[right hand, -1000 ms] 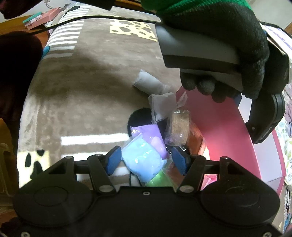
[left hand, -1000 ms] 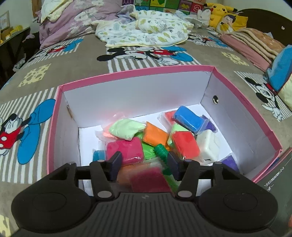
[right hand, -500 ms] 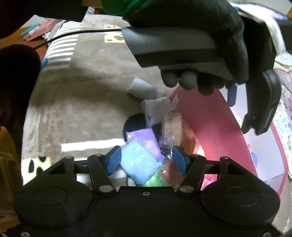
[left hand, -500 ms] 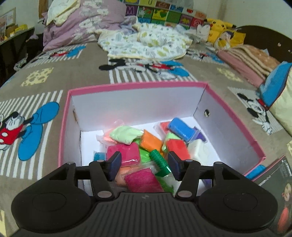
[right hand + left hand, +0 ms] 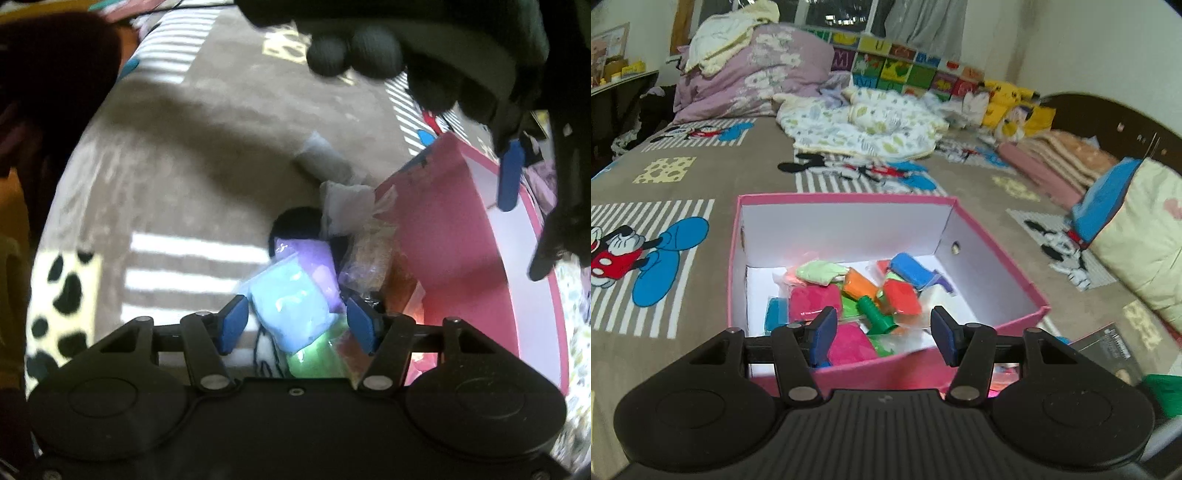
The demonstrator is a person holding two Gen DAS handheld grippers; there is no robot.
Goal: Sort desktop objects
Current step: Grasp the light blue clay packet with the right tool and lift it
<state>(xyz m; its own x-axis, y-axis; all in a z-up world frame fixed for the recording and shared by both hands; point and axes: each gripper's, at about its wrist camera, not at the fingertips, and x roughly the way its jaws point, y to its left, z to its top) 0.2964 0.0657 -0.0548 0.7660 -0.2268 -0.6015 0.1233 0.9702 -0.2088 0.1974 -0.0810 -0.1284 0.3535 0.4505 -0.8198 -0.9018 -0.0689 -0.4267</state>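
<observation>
Beside pink box [image 5: 439, 236], light-blue packet [image 5: 291, 306]

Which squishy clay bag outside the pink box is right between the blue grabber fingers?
The light blue clay packet, between the right gripper's closing pads. The purple packet lies behind it, the grey ones farther off, the green one underneath.

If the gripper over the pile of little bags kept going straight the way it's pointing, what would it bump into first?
Most likely the pale blue clay bag in clear plastic. It lies between the closing jaws of the right gripper, on top of a green bag and against a lilac one. Depth is hard to judge here.
</observation>
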